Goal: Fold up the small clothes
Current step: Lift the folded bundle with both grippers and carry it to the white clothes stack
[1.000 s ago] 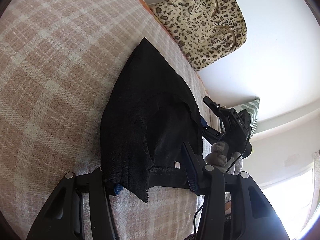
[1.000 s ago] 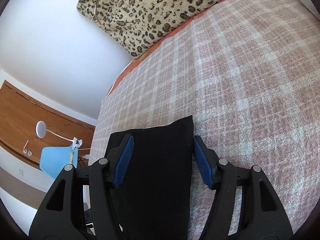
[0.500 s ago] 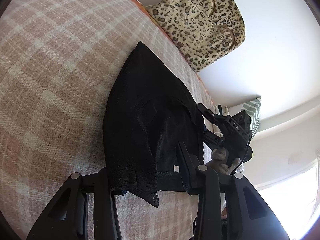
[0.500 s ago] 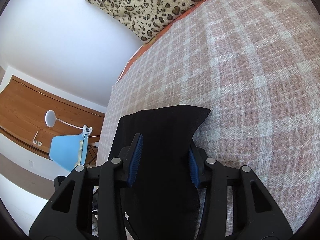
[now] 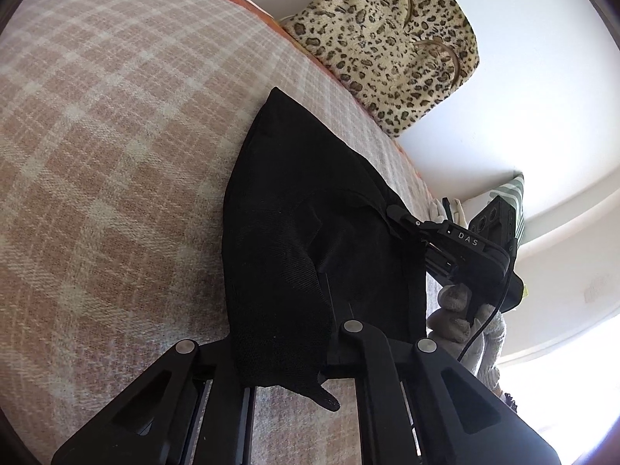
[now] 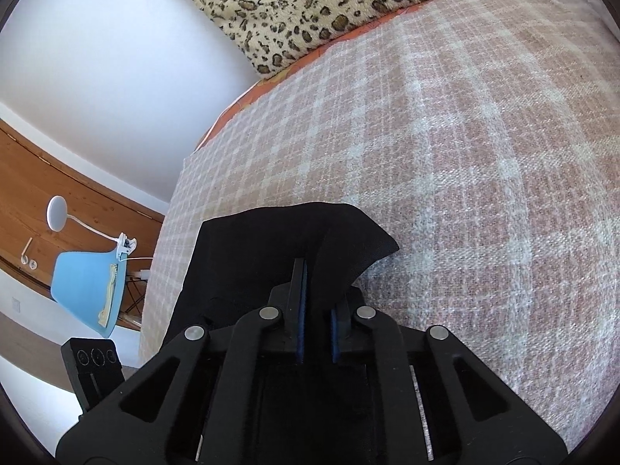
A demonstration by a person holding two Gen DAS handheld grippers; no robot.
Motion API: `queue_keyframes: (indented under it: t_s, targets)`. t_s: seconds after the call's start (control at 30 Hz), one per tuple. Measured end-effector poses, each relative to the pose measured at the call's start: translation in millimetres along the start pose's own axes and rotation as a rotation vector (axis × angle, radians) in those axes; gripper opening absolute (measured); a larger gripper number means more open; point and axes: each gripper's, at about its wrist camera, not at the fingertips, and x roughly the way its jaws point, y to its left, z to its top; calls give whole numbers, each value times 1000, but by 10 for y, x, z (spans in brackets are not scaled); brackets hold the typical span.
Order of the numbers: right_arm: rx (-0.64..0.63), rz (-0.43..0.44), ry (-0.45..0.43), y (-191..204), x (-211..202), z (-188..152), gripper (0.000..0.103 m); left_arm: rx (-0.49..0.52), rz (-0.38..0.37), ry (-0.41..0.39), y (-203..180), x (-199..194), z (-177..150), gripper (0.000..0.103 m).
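black garment [image 5: 310,240] is lying on the plaid blanket [image 5: 116,155] of the bed, its long axis running away from both cameras toward the leopard-print bag [image 5: 387,54] by the wall.

left hand-held gripper [image 5: 286,333] is closing on the near hem, cloth bunching between its jaws and a corner drooping below them.

right hand-held gripper [image 6: 316,310] is closing on the other near edge, a fold of black fabric standing pinched between the blue pads [image 6: 300,321].

both are sitting at the near end, side by side; the far tip is lying well apart from either. judgement: next move is carrying the near edge forward along that axis.
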Motion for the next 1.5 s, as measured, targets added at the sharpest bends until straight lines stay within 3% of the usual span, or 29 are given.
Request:
queue_keyframes:
  t_s: [0.43,0.97,1.5]
  targets:
    - [-95,-17,-72,344,-261,26,8,130,11,-46,-238,-28,-73,6]
    - [-168,-16,-127,585,-697,-91,8,181,-67,-53,-576,-46,-134,5]
    - [-180,-30,-195,451,-1445,-251,8,273,-97,-60,-1220,-19,-302,5]
